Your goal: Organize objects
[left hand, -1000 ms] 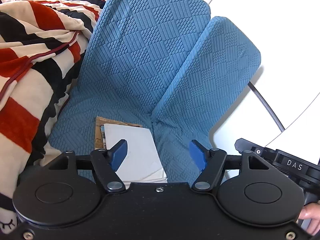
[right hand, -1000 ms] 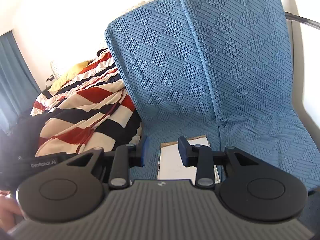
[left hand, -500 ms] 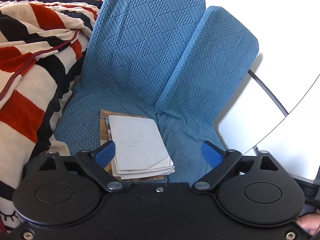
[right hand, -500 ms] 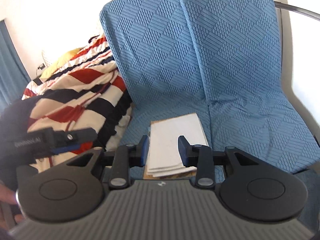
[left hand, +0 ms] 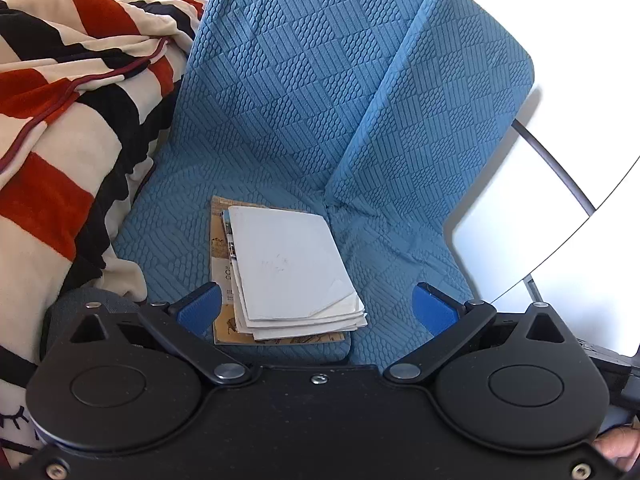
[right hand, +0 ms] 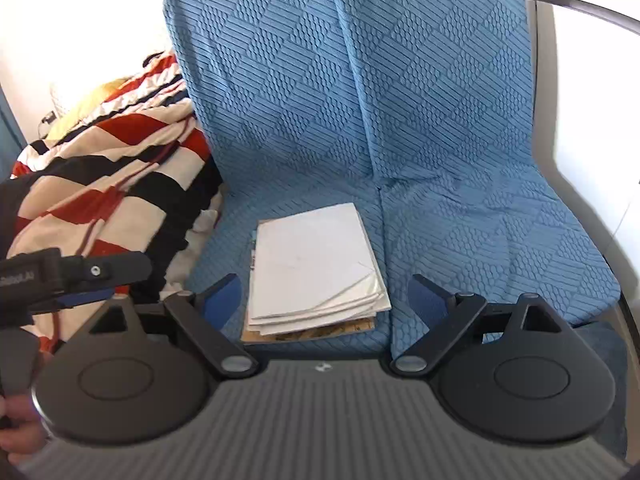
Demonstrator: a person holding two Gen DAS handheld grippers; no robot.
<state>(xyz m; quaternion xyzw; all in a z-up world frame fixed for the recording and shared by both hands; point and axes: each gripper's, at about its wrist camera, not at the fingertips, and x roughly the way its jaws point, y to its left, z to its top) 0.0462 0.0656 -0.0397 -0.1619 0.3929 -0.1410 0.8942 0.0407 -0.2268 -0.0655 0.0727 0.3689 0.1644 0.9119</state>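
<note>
Papers: a loose stack of white sheets over a brown printed booklet (left hand: 288, 276) lies flat on the near part of the left seat cushion of the blue quilted-fabric chair (left hand: 304, 92), just beside the seam between the two cushions. Sheet edges fan out unevenly at the near end; one top corner curls.

Left gripper (left hand: 316, 308) hangs above the near edge of the stack, blue fingers spread wide, nothing between them. Right gripper (right hand: 326, 292) likewise spread and empty, straddling the stack's near end from above. Neither touches paper.

Red, black and cream striped blanket (left hand: 60, 140) is heaped to the left, clear of the stack.

Scene fits two stages: stack set down and both tongs let go, or tongs poised to take it up. Cannot tell which.

If handling follows, thin sheets are likely to slip and shear. Best grip takes the booklet underneath too, so it carries the sheets. One tong pinching the near edge, the other steadying, should keep the fan from spreading. Soft cushion gives, so getting a finger beneath looks feasible.
</note>
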